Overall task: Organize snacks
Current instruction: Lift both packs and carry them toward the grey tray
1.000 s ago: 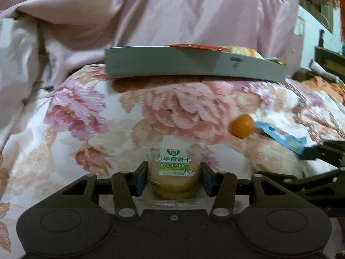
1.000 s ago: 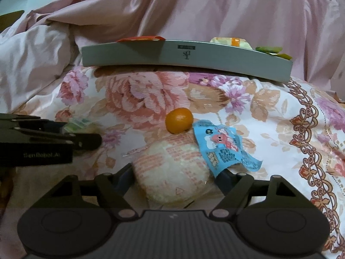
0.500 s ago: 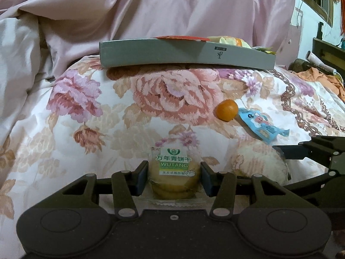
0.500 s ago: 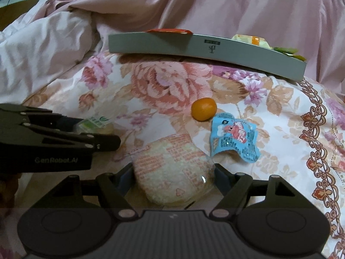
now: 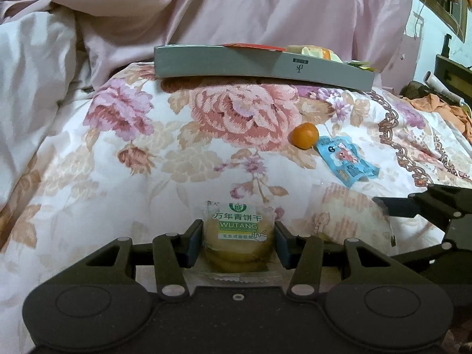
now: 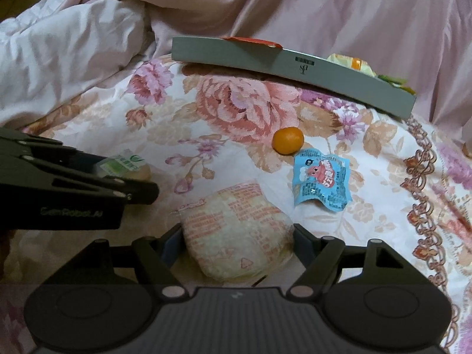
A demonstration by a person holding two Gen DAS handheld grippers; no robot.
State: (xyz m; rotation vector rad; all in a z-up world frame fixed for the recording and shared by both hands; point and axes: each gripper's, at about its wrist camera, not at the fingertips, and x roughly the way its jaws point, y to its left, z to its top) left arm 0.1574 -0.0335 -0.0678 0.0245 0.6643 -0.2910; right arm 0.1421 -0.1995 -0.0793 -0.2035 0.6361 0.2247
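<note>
With the biscuit pack (image 5: 238,243) clamped in the left gripper (image 5: 238,243) and the pale round bun packet (image 6: 237,237) clamped in the right gripper (image 6: 237,246), both low over the floral bedspread's (image 5: 118,177) near edge, carry them level and clear the grey tray's (image 5: 236,65) front rim before releasing.

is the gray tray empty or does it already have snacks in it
Not empty: above the gray tray's wall show a red packet, a yellow packet and something green.

A floral bedspread (image 6: 230,112) carries a grey tray (image 6: 283,65) at twelve o'clock; an orange fruit (image 6: 287,140) and a blue packet (image 6: 321,181) are laid just beside each other at two o'clock.
</note>
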